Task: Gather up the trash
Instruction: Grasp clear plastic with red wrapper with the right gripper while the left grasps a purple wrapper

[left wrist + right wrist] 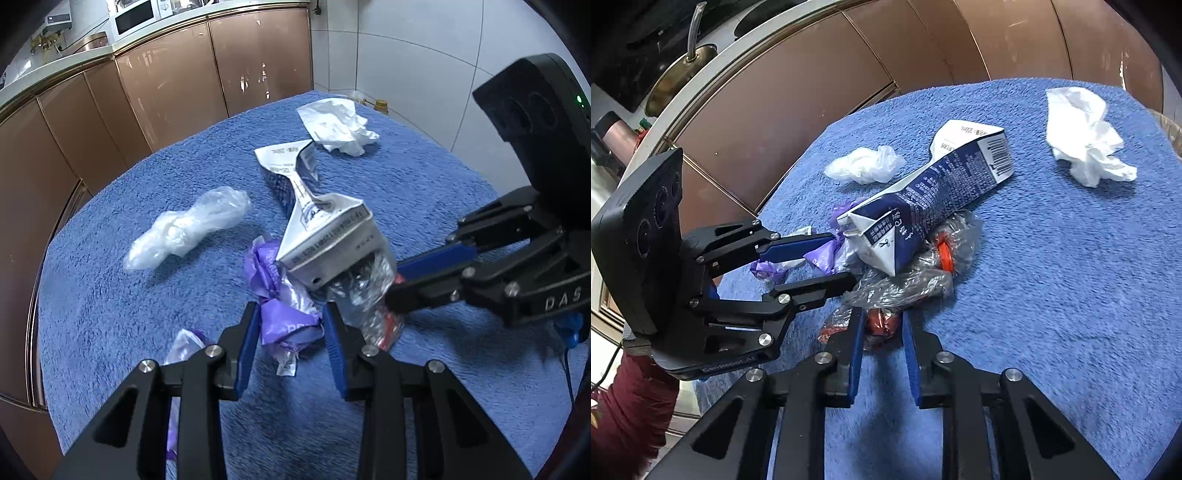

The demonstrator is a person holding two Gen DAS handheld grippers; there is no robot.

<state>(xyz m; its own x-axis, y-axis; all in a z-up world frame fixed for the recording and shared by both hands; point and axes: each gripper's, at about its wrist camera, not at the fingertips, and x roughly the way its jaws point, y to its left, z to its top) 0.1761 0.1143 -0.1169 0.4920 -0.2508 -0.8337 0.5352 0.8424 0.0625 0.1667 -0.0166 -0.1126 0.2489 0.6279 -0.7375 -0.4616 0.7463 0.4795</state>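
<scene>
- Left gripper (290, 325) brackets the purple wrapper (284, 314), jaws part-open, grip uncertain.
- Right gripper (881, 325) likewise straddles the crushed bottle (905, 280), just ahead.
</scene>
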